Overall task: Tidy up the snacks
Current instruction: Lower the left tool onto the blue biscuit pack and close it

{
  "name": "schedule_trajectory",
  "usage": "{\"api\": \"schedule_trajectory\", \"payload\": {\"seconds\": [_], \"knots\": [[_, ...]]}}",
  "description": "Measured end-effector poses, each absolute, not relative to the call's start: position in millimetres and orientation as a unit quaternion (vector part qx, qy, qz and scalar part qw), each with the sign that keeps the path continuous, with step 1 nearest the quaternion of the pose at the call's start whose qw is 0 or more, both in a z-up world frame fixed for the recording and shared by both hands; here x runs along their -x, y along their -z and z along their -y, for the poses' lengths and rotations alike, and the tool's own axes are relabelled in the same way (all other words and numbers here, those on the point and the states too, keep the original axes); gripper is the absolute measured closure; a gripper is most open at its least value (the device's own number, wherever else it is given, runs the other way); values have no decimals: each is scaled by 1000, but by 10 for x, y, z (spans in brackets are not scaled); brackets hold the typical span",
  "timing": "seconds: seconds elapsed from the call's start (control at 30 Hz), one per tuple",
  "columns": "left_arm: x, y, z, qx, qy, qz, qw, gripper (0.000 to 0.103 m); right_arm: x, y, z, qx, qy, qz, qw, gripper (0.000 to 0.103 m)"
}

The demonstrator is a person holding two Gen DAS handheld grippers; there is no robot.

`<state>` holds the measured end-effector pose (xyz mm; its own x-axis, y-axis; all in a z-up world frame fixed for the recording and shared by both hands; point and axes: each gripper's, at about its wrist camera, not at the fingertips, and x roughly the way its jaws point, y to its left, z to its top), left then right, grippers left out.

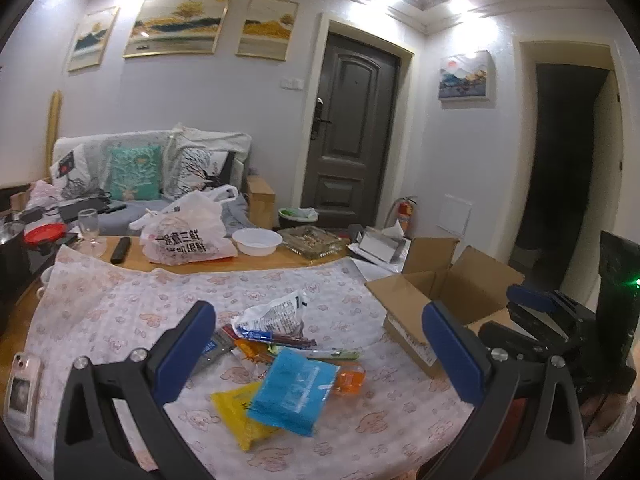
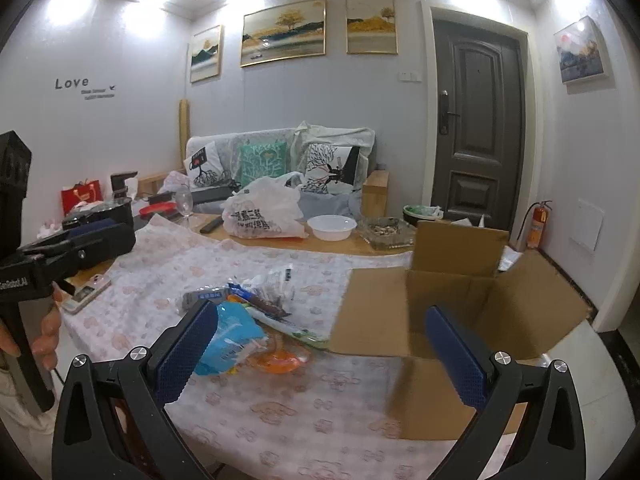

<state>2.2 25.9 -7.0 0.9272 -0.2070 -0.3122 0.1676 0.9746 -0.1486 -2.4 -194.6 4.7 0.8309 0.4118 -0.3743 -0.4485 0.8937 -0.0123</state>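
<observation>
A heap of snack packets lies on the patterned cloth: a blue packet (image 1: 294, 392) over a yellow packet (image 1: 236, 412), an orange one (image 1: 350, 378), and a crumpled white bag (image 1: 276, 314) behind. My left gripper (image 1: 320, 352) hangs open above the heap with nothing between its fingers. An open cardboard box (image 2: 460, 304) stands right of the heap. My right gripper (image 2: 320, 348) is open and empty near the box's front left corner. The blue packet (image 2: 230, 340) shows beside its left finger. In the left wrist view the right gripper's body sits at the right, by the box (image 1: 448, 292).
Behind the cloth stand a printed plastic bag (image 1: 188, 232), a white bowl (image 1: 258, 240), a glass tray (image 1: 314, 242), a stemmed glass (image 1: 90, 228) and a remote (image 1: 120, 250). A phone (image 1: 22, 388) lies at the cloth's left edge. A sofa and a door are beyond.
</observation>
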Motion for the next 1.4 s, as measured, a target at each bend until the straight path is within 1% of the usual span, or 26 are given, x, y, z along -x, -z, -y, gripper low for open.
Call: {"api": "schedule_trajectory", "payload": {"seconds": [0.13, 0.2, 0.37, 0.53, 0.7, 0.8, 0.9, 1.13, 1.4], "knots": [[-132, 94, -448, 42, 126, -179, 975, 1, -55, -23, 1644, 41, -252, -195, 947, 0], [-191, 124, -569, 38, 138, -188, 972, 1, -115, 37, 1418, 44, -262, -209, 941, 2], [-415, 337, -956, 66, 152, -219, 962, 1, -330, 335, 973, 27, -287, -270, 919, 13], [-627, 695, -1258, 102, 155, -246, 951, 1, -594, 722, 637, 6, -294, -345, 891, 18], [-842, 1004, -1419, 127, 178, -270, 938, 1, -777, 987, 416, 12, -271, -377, 885, 18], [-936, 1111, -1451, 141, 196, -274, 931, 1, -890, 1057, 362, 3, -262, -388, 884, 18], [-998, 1211, -1508, 156, 201, -277, 927, 1, -956, 1103, 267, 19, -251, -388, 886, 18], [-1069, 1327, -1549, 173, 204, -292, 918, 1, -1049, 1210, 85, 54, -233, -394, 887, 18], [-1109, 1329, -1417, 170, 214, -301, 914, 1, -1002, 1204, 200, 82, -223, -397, 886, 18]]}}
